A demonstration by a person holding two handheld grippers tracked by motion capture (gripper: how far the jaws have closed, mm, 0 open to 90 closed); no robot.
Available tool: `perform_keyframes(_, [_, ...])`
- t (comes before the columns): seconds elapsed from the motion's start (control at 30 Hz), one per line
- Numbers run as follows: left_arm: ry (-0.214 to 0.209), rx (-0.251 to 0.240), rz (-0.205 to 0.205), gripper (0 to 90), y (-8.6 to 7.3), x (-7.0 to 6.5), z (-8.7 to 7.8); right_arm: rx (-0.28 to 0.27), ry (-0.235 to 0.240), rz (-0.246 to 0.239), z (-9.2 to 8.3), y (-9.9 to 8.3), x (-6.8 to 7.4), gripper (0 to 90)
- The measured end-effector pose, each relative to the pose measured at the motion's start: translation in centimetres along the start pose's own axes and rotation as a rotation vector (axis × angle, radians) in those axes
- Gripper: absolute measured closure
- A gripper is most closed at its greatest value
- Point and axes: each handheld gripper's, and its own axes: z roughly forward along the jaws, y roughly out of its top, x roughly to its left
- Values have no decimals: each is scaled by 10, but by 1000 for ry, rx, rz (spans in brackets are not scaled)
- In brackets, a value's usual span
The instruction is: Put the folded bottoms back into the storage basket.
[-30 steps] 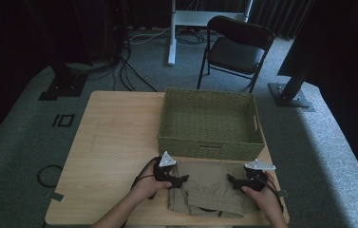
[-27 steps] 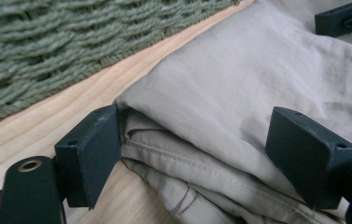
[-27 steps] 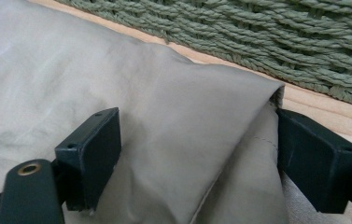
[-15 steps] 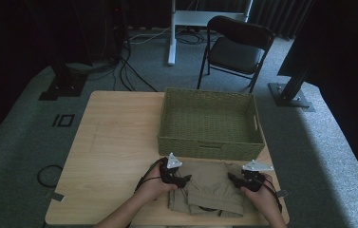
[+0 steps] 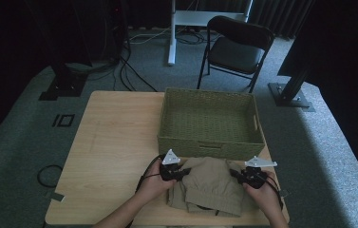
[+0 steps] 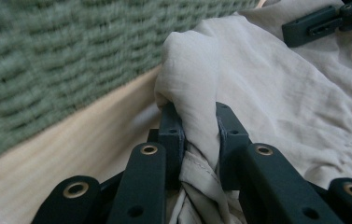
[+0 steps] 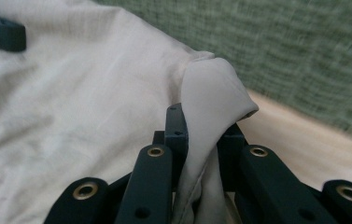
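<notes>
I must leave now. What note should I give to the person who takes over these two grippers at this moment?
Left gripper: shut on a fold of the garment.
Right gripper: shut on a fold at its other side.
The garment lies bunched at the table's near edge, just in front of the basket.
Done: both sides are gripped.
Left, probably: lift it and put it in the basket, which holds nothing yet.

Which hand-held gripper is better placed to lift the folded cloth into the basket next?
Neither alone. The left hand-held gripper and the right hand-held gripper each pinch a fold of the cloth, at its two corners nearest the basket. Lifting with both together looks best.
</notes>
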Motion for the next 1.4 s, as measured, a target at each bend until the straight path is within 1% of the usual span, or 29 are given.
perform_keyframes(0.03, [3, -7, 1, 785, 2, -1, -2, -7, 5, -3, -3, 3, 0, 800])
perform_keyframes(0.13, [4, -28, 5, 787, 9, -2, -10, -49, 20, 0, -13, 13, 2, 801])
perform_keyframes(0.23, [-2, -40, 19, 789, 17, -4, -19, -78, 31, -15, -23, 21, 6, 802])
perform_keyframes(0.27, [-3, -43, 32, 790, 19, -5, -22, -91, 35, -18, -26, 24, 8, 802])
perform_keyframes(0.37, [4, -73, 49, 790, 28, -5, -31, -122, 49, -21, -35, 31, 11, 802])
perform_keyframes(0.43, [0, -100, 47, 790, 34, -4, -38, -142, 63, -20, -40, 35, 13, 802])
perform_keyframes(0.5, [-7, -122, 53, 790, 41, -4, -45, -158, 61, -31, -45, 39, 15, 802])
perform_keyframes(0.57, [-8, -130, 64, 791, 45, -4, -50, -181, 65, -35, -50, 43, 17, 802])
perform_keyframes(0.63, [-12, -142, 62, 792, 49, -5, -54, -197, 64, -44, -56, 48, 17, 802])
perform_keyframes(0.67, [-10, -153, 60, 792, 51, -5, -56, -210, 70, -39, -58, 51, 17, 802])
perform_keyframes(0.73, [-9, -160, 72, 793, 57, -5, -61, -224, 72, -44, -62, 56, 17, 803])
perform_keyframes(0.9, [7, -184, 104, 794, 77, -6, -72, -265, 70, -58, -71, 72, 17, 802])
perform_keyframes(0.93, [6, -198, 100, 794, 81, -6, -74, -275, 73, -58, -74, 76, 17, 802])
perform_keyframes(1.0, [0, -207, 104, 793, 90, -4, -78, -291, 71, -61, -77, 84, 15, 802])
perform_keyframes(1.03, [0, -219, 99, 793, 93, -3, -80, -302, 75, -57, -79, 88, 14, 802])
perform_keyframes(1.07, [0, -223, 106, 793, 97, -2, -81, -307, 74, -56, -81, 92, 13, 803])
perform_keyframes(1.1, [0, -223, 106, 793, 97, -2, -81, -307, 74, -56, -81, 92, 13, 803])
perform_keyframes(1.13, [0, -237, 103, 793, 103, -1, -82, -317, 73, -60, -82, 95, 12, 803])
perform_keyframes(1.2, [-1, -244, 106, 793, 109, 1, -82, -332, 64, -65, -86, 105, 10, 802])
perform_keyframes(1.33, [3, -250, 118, 794, 121, 5, -83, -340, 49, -71, -88, 118, 6, 803])
perform_keyframes(1.4, [4, -260, 122, 795, 128, 6, -85, -348, 51, -70, -90, 124, 4, 803])
